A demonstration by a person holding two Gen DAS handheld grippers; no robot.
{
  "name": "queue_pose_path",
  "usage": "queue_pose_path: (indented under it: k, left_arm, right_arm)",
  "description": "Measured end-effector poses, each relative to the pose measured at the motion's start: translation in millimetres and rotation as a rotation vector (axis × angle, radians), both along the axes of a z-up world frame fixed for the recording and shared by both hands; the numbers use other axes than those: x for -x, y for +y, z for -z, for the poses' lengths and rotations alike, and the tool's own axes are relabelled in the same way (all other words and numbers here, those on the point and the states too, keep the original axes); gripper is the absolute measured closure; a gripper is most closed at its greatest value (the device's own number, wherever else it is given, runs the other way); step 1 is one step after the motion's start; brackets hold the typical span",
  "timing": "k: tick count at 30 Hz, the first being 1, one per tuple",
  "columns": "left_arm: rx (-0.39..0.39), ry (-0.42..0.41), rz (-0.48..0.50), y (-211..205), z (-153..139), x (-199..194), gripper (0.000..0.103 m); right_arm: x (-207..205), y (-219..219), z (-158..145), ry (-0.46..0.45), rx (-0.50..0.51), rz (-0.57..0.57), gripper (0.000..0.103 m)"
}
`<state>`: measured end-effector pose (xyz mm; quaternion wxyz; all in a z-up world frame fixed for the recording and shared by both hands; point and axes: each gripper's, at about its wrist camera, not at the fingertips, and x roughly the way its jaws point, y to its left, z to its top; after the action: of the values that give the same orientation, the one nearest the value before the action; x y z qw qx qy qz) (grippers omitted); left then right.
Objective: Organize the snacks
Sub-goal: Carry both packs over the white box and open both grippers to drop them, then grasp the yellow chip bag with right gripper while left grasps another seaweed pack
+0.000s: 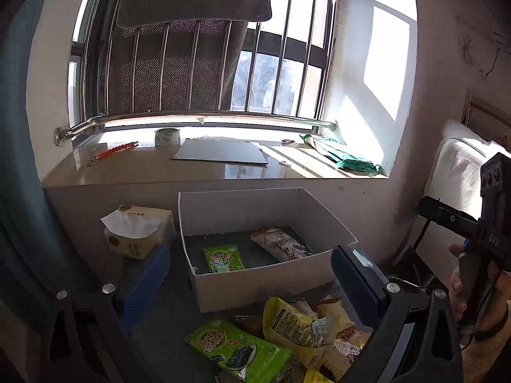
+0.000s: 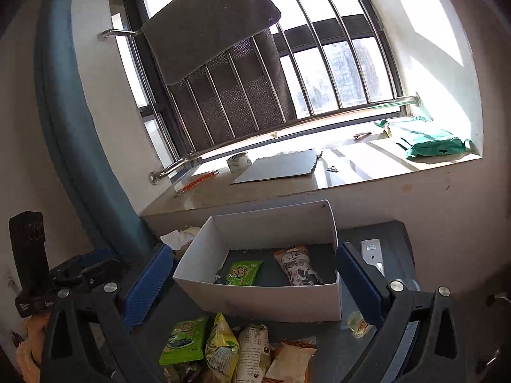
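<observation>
A white open box [image 1: 265, 282] stands on the dark table below the windowsill. In it lie a green seaweed packet [image 1: 222, 258] and a beige printed snack pack [image 1: 281, 244]. In front of the box is a pile of several snacks, among them a green packet [image 1: 238, 348] and a yellow packet [image 1: 293, 322]. My left gripper [image 1: 249, 252] hangs open over the pile, with nothing between its blue pads. The right wrist view shows the same box [image 2: 265, 301], green packet [image 2: 244, 273], beige pack [image 2: 298, 269] and pile [image 2: 222, 344]. My right gripper [image 2: 252, 247] is open and empty too.
A tissue pack [image 1: 137, 233] sits left of the box. On the windowsill lie a tape roll [image 1: 167, 136], a cardboard sheet [image 1: 220, 153] and a green bag [image 1: 345, 156]. A white device [image 2: 372, 250] and a small wrapped sweet [image 2: 359, 324] lie right of the box. A hand [image 1: 456, 284] shows at the right.
</observation>
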<state>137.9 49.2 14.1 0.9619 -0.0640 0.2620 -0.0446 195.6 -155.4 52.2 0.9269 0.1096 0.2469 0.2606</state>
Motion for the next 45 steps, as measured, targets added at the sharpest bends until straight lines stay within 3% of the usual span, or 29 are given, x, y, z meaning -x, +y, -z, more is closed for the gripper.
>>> queue_pose_path:
  k: [4, 8, 13, 17, 23, 27, 35, 41, 45]
  left_arm:
    - [0.045, 0.012, 0.005, -4, 24, 45, 0.000]
    - [0.088, 0.039, -0.004, -10, 52, 85, 0.000]
    - [0.126, 0.065, -0.013, -24, 77, 122, 0.000]
    - [0.136, 0.067, -0.014, -28, 85, 131, 0.000]
    - [0.193, 0.068, -0.044, -17, 91, 131, 0.000]
    - [0.198, 0.070, -0.062, -13, 95, 129, 0.000]
    - [0.197, 0.071, -0.079, -7, 96, 131, 0.000]
    - [0.224, 0.082, -0.107, 8, 101, 128, 0.000]
    - [0.222, 0.102, -0.119, 11, 107, 126, 0.000]
  right_arm:
    - [64, -5, 16, -0.068, 0.007, -0.002, 0.000]
    - [108, -8, 49, -0.029, 0.041, 0.023, 0.000]
    - [145, -10, 77, 0.012, 0.047, -0.039, 0.000]
    - [160, -8, 81, -0.016, 0.092, -0.034, 0.000]
    - [153, 6, 94, 0.032, 0.098, -0.086, 0.000]
    - [144, 22, 101, 0.016, 0.177, -0.115, 0.000]
    - [65, 67, 113, 0.122, 0.298, -0.224, 0.000]
    - [26, 110, 130, 0.125, 0.408, -0.249, 0.000]
    - [18, 117, 139, 0.177, 0.345, -0.294, 0.000]
